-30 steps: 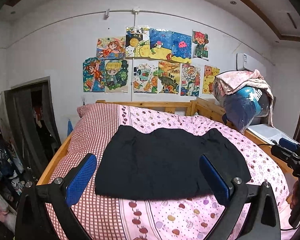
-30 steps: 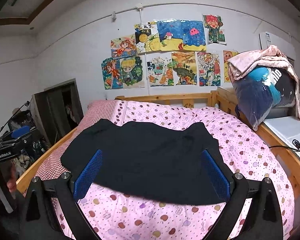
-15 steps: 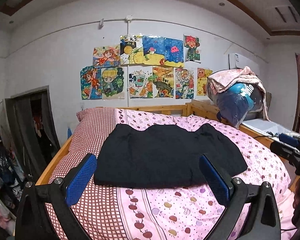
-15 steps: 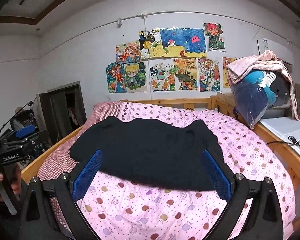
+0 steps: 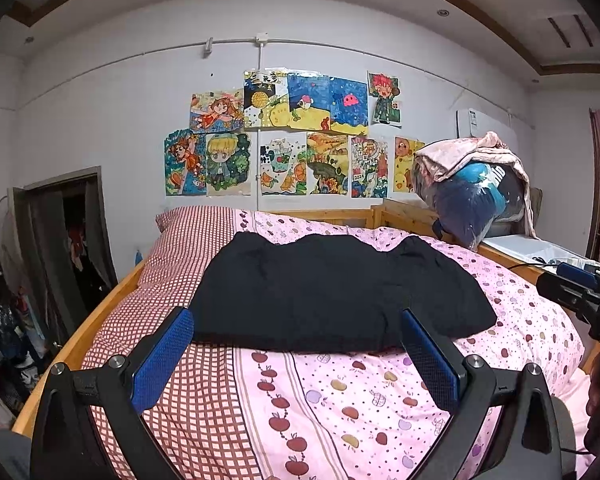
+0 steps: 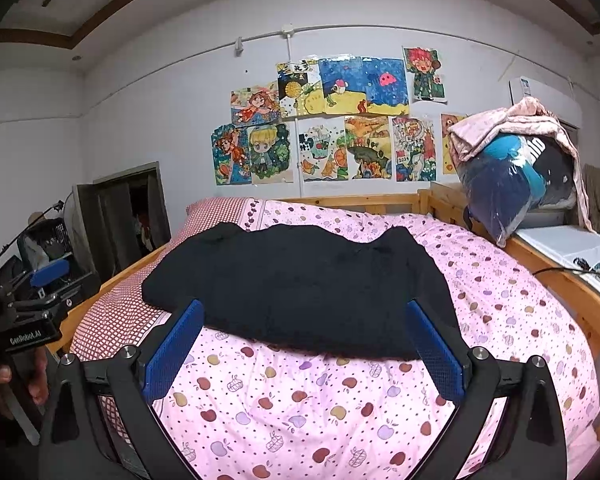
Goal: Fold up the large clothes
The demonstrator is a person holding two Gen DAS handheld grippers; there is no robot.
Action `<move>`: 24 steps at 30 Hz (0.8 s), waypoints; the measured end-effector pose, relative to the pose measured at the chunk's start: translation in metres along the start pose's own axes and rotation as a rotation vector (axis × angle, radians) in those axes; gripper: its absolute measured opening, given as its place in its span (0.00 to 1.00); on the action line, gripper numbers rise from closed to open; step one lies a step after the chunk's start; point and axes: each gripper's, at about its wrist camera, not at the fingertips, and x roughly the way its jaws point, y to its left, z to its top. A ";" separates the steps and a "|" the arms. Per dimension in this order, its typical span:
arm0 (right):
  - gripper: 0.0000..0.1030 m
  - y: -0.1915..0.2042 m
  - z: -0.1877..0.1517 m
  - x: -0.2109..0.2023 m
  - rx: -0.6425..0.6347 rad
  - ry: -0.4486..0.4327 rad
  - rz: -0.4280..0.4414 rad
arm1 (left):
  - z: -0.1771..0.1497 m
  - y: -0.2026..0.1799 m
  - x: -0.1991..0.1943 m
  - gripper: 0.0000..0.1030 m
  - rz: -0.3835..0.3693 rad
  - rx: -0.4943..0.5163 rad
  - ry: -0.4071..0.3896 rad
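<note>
A black garment lies folded into a wide flat shape on the pink apple-print bedcover. My left gripper hovers open near the bed's front edge, short of the garment's near hem, with nothing between its blue pads. My right gripper is likewise open and empty, held back from the hem. In the left wrist view the right gripper's body shows at the far right. The right wrist view catches the left gripper's body in a hand at the far left.
A wooden bed frame runs around the mattress. A red checked pillow lies at the head. A bagged bundle under a pink blanket stands at the back right. A dark open doorway is on the left.
Both grippers have pulled back and dropped lower from the garment, so more of the bedcover shows in front of it. The garment has not moved. Both grippers stayed open.
</note>
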 end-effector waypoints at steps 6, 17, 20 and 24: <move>0.96 0.006 -0.013 0.001 -0.018 -0.015 -0.024 | -0.013 0.000 0.000 1.00 -0.005 0.005 -0.001; 0.96 0.015 -0.036 0.004 -0.026 -0.030 -0.044 | -0.034 0.000 0.006 1.00 -0.012 -0.001 0.024; 0.96 0.016 -0.042 0.007 -0.031 -0.021 -0.050 | -0.040 0.003 0.010 1.00 -0.002 -0.007 0.033; 0.96 0.018 -0.053 0.008 -0.044 -0.018 -0.072 | -0.046 0.005 0.013 1.00 0.004 -0.006 0.037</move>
